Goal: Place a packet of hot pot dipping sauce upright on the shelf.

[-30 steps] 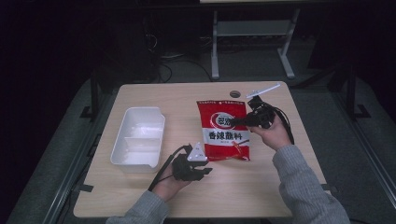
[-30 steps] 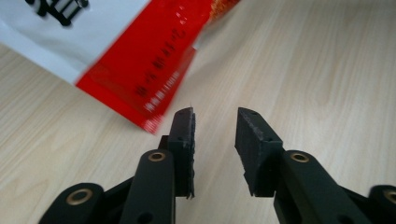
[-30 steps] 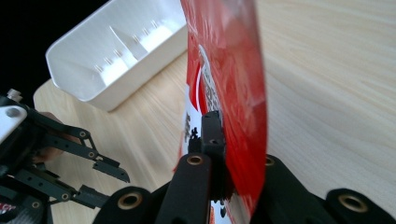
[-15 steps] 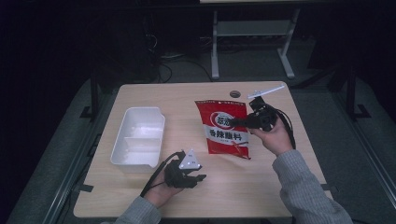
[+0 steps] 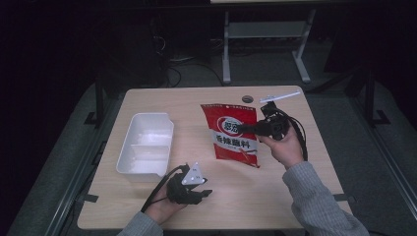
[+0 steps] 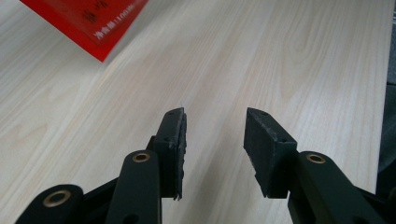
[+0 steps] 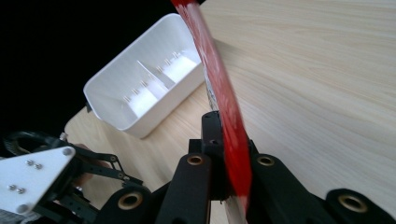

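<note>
High view, item one: red snack bag (image 5: pixel 235 135), flat foil-type pouch with a white round emblem and white lettering, at centre-right of the frame, raised at an angle over the bench (image 5: pixel 231 206). Its right edge was clamped in the right claw (image 5: pixel 248 129), jaws closed hard on the thin film. In the right gripper view the bag (image 7: pixel 223 109) ran edge-on up the middle of the frame between the two black jaws.

Handling, as judged: light, soft, crinkly, glossy and likely slippery; contents probably brittle, so the puffed middle was no place to squeeze. Best hold was the flat sealed margin, where the film lay doubled and stiff. A one-edge grip would let the pouch sag and swing.

Item two: left claw (image 5: pixel 202 193), low and left of centre, jaws partly apart and just opened further, nothing between them; the left gripper view showed bare wood between the pads (image 6: pixel 176 140), the bag's corner (image 6: pixel 88 23) at upper left.

Item three: white divided tray (image 5: pixel 122 164), left of the bag, apart from it.
</note>
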Tool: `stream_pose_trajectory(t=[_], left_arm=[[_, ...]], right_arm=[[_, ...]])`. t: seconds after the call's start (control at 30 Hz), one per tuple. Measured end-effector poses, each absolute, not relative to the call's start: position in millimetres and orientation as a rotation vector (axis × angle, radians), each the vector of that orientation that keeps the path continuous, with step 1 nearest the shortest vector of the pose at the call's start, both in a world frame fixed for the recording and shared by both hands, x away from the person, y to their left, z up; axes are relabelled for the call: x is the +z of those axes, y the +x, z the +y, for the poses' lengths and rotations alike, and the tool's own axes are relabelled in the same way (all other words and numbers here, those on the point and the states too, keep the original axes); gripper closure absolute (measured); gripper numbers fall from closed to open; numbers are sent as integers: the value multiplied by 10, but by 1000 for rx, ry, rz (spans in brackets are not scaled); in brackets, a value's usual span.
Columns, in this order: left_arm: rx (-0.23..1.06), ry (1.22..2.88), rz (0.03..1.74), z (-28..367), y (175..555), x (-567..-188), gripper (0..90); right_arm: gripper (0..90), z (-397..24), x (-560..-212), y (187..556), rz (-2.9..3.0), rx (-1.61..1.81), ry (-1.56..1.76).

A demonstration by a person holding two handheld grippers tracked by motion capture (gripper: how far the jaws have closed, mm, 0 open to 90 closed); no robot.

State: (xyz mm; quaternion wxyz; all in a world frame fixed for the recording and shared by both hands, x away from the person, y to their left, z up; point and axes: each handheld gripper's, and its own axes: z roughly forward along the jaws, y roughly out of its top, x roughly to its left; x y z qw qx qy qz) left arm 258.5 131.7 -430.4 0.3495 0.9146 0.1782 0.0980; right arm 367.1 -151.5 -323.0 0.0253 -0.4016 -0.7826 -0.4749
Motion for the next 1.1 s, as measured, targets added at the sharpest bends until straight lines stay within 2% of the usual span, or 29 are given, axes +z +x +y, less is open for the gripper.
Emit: stream_pose_trajectory(t=[0.53, 1.1], left_arm=[[250, 2367, 467, 1459, 2517, -4336, 552], [246, 2366, 461, 1645, 2394, -4359, 529]], right_arm=[[893, -1273, -3080, 3575, -2337, -1562, -1206], [893, -595, -2901, 3546, -2308, -1629, -1059]])
